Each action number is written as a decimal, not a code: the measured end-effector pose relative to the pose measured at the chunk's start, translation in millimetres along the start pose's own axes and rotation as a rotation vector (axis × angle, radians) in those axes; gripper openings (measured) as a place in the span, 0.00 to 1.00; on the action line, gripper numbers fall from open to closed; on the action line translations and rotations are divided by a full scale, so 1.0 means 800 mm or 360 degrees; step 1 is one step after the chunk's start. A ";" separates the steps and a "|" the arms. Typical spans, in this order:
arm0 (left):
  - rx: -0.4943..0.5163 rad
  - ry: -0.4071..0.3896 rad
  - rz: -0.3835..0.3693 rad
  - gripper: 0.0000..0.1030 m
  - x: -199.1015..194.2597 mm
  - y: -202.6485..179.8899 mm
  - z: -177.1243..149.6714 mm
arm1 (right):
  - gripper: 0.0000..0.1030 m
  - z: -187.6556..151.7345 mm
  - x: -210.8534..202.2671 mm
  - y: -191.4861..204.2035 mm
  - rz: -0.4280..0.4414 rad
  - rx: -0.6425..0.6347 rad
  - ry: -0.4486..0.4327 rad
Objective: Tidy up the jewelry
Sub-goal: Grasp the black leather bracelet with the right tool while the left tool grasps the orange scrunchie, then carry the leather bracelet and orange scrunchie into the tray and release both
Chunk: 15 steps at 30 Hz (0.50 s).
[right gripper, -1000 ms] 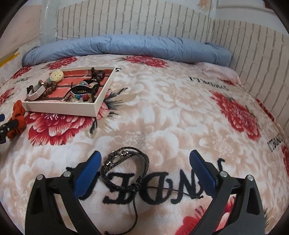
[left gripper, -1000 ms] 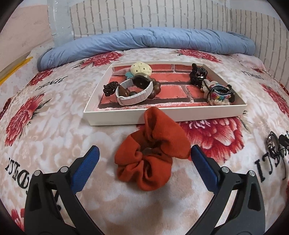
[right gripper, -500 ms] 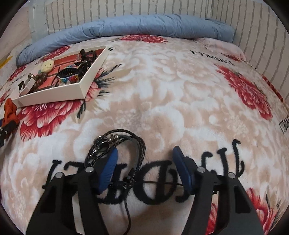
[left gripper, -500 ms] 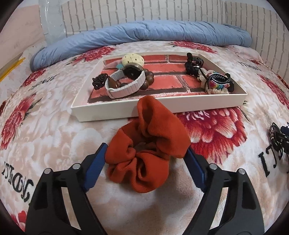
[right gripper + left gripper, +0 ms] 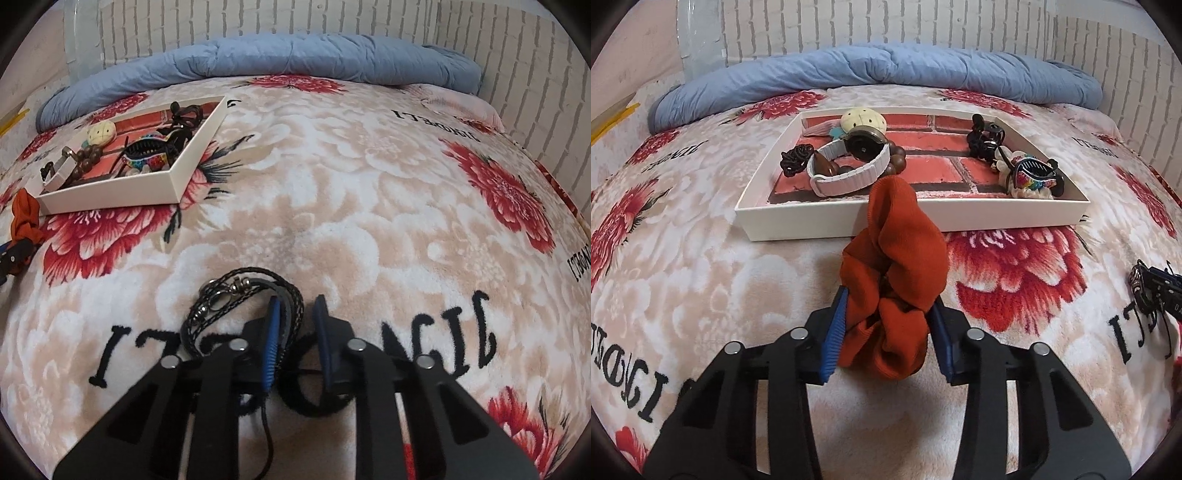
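Note:
An orange scrunchie [image 5: 905, 251] is bunched up on the floral blanket just in front of a white tray [image 5: 849, 225]. My left gripper [image 5: 886, 325] is closing on it, and both blue pads press into its folds. A black braided bracelet [image 5: 229, 291] with metal beads lies on the blanket. My right gripper [image 5: 295, 325] is closing over the bracelet's right side, with the strands pinched between the pads. The tray [image 5: 110, 195] holds a white-strap watch [image 5: 849, 170], wooden beads, a cream round piece and dark hair clips.
A rolled blue quilt [image 5: 886, 74] lies along the far edge of the bed, under a white brick wall. The right gripper's tip [image 5: 1160, 288] shows at the right edge of the left wrist view. The scrunchie [image 5: 24, 218] shows far left in the right wrist view.
Both grippers went from wide open to closed in. The left now squeezes the scrunchie, which has bunched upward. The right has moved over the bracelet and closed on its right side.

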<state>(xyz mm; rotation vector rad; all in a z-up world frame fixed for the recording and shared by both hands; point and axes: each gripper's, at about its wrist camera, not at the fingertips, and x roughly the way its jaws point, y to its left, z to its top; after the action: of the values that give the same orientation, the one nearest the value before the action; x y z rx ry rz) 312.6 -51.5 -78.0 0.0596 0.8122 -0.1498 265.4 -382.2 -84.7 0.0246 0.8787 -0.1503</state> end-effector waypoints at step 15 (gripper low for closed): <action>0.0013 -0.0064 0.0017 0.28 -0.026 0.001 0.002 | 0.07 0.018 -0.061 0.020 -0.0006 -0.0065 -0.0227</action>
<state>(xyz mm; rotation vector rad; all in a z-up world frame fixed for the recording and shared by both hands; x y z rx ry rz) 300.1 -48.3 -61.5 0.0685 0.7708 -0.1441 247.9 -362.0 -38.5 -0.0257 0.7395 -0.1361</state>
